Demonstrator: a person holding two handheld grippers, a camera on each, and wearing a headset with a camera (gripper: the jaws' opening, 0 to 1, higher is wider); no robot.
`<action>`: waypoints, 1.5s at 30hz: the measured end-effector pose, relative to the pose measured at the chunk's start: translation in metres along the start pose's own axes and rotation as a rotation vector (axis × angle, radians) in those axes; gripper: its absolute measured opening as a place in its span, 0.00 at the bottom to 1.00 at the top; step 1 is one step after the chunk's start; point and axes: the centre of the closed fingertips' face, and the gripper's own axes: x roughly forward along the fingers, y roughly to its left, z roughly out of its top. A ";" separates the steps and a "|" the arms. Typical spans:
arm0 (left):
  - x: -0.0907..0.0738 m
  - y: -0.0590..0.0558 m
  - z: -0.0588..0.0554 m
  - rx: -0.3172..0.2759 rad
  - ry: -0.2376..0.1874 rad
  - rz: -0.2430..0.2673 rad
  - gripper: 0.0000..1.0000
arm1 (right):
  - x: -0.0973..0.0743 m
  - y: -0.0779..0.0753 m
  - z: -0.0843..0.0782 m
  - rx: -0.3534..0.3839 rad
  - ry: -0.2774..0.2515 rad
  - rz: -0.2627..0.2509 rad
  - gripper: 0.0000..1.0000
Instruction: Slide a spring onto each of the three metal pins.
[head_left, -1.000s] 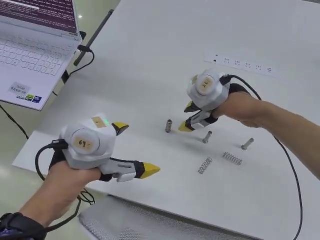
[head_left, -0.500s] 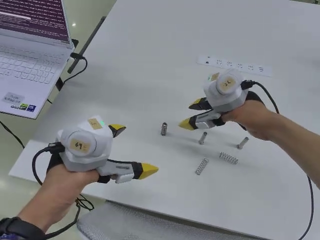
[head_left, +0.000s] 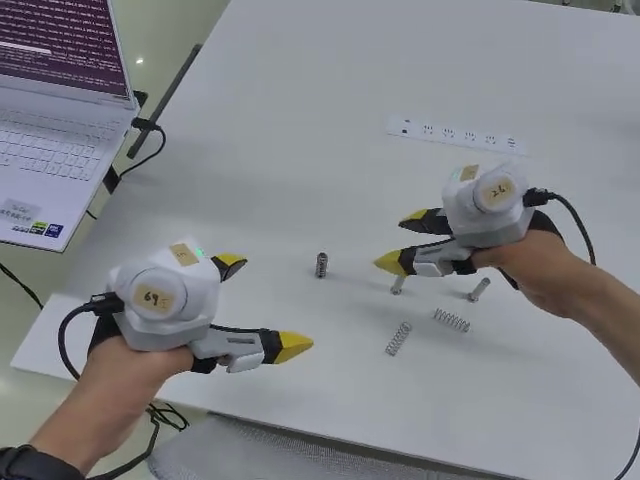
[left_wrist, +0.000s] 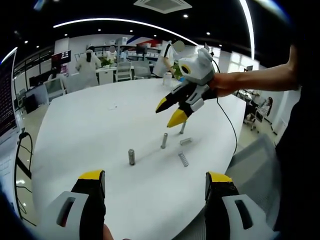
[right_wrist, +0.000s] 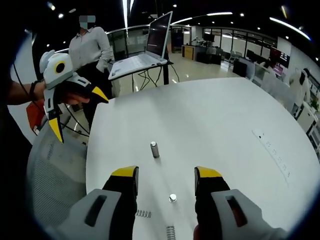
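Picking up a loose spring looks like the step in hand. The dressed pin (head_left: 321, 264) already wears its coil, while the middle pin (head_left: 398, 285) and the outer pin (head_left: 478, 289) stand bare on the white worktop (head_left: 300, 120). Two springs lie flat just in front of them, the near spring (head_left: 398, 337) and the side spring (head_left: 451, 320), apart from each other and from the pins.

The right gripper (head_left: 403, 240) hovers above the middle pin, its fingers spread wide and empty. The left gripper (head_left: 262, 305) hangs off to the side near the worktop edge, fingers equally wide, holding nothing.

I'd judge the right one best placed. It should drop low, pinch a spring across its body so the bore stays free, tip it upright and line it over a bare pin before letting go. A slim coil could roll or squirt out from the yellow tips.

A power strip (head_left: 455, 135) lies well back and a laptop (head_left: 50, 100) sits off to the left. Nothing blocks the reach, though the middle pin stands near the springs and could be knocked.
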 end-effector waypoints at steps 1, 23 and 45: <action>0.000 0.000 0.000 0.001 0.000 -0.001 0.79 | -0.003 -0.001 -0.001 0.002 -0.004 -0.007 0.44; 0.005 -0.004 0.007 0.026 0.008 -0.016 0.79 | -0.060 0.008 -0.031 0.123 -0.093 -0.109 0.54; 0.007 -0.007 0.016 0.042 0.008 -0.023 0.79 | -0.105 0.028 -0.078 0.262 -0.138 -0.181 0.68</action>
